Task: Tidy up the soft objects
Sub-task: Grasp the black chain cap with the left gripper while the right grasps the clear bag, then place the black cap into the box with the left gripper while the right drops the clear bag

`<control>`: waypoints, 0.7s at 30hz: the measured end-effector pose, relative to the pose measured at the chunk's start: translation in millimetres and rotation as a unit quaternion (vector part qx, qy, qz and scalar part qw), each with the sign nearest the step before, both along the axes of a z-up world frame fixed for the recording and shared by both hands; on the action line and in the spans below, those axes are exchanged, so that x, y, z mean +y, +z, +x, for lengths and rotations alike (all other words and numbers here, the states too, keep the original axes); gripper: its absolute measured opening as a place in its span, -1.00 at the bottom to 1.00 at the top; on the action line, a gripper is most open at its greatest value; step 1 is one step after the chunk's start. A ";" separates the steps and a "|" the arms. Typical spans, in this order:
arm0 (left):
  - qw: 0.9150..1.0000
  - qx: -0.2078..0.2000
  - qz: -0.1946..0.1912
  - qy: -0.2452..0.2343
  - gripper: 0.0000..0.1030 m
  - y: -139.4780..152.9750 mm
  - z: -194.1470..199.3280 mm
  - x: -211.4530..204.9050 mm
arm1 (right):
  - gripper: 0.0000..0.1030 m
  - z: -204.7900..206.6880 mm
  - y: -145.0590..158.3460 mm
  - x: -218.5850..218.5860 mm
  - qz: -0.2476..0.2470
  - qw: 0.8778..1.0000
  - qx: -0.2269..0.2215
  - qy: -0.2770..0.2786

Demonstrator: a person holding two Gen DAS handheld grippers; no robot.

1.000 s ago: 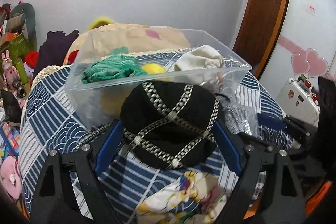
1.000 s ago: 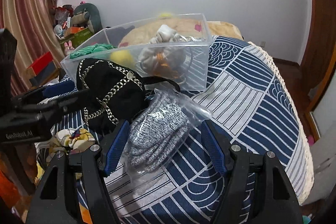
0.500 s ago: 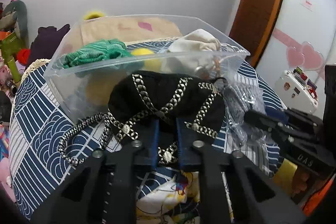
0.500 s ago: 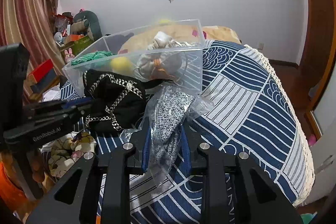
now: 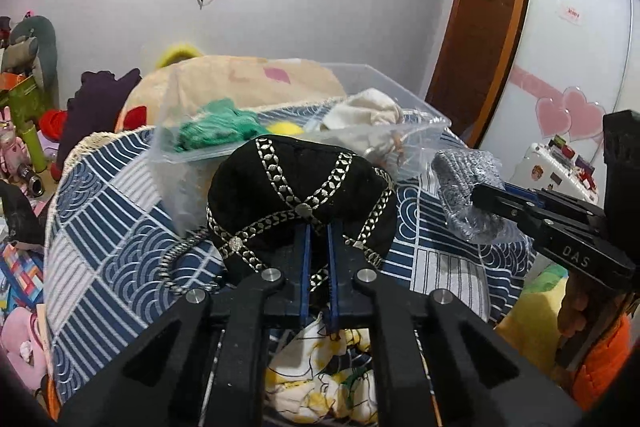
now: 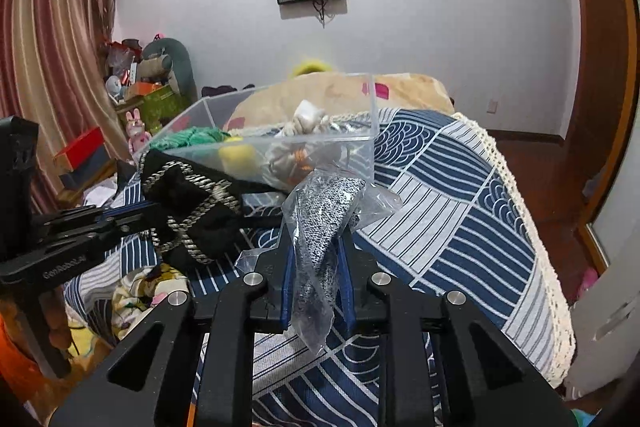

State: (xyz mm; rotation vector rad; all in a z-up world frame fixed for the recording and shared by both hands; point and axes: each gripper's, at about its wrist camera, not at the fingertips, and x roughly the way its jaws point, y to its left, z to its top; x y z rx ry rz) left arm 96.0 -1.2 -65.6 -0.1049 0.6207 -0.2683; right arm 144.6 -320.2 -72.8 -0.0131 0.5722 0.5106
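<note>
The left gripper has its fingers pinched almost together on the near edge of a black hat trimmed with silver braid. The hat bulges up and forward from the grip, its crown toward the bin, and seems lifted clear of the bed, though its underside is hidden. The right gripper is likewise closed, on a clear bag of grey knit. The bag's long axis runs up and away from the fingers, its loose tail hanging below them.

Both loads sit just short of the near wall of a clear bin standing on the blue patterned bed cover toward the bed's far end. The bin lies straight ahead of both grippers, and its rim looks about level with the held things, so the coming move likely needs a lift over that wall and then forward. The left gripper faces the bin's middle; the right faces its right end. Neither is clearly nearer.

Inside the bin are a green knit at left, a yellow ball in the middle and a cream cloth bundle at right. A beige pillow lies beyond it.
</note>
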 end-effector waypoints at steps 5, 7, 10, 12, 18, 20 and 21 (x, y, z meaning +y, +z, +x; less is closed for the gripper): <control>1.000 -0.026 -0.004 0.007 -0.94 23.1 -10.4 8.7 | -0.67 -1.2 10.5 1.4 0.002 1.000 -0.013 0.001; 0.999 -0.039 -0.008 0.007 -0.95 34.0 -13.0 13.0 | -0.67 -1.7 15.8 2.9 0.001 1.000 -0.022 0.002; 0.998 -0.060 -0.008 0.011 -1.00 48.5 -13.9 13.7 | -0.67 -0.7 23.9 5.0 0.004 0.999 -0.033 0.004; 0.998 -0.062 -0.003 0.010 -1.00 54.7 -9.9 14.0 | -0.67 1.9 28.9 8.0 0.007 0.999 -0.038 0.009; 0.999 -0.029 0.039 0.020 -0.60 38.3 -6.7 11.3 | -0.66 2.0 24.8 15.9 0.001 0.999 -0.036 0.020; 0.999 -0.009 0.042 0.028 -0.03 25.9 -6.4 14.0 | -0.66 3.9 20.8 16.5 0.001 0.999 -0.028 0.022; 0.999 -0.007 0.042 0.033 0.18 20.9 -7.8 15.2 | -0.66 5.2 19.2 16.7 0.001 0.999 -0.024 0.022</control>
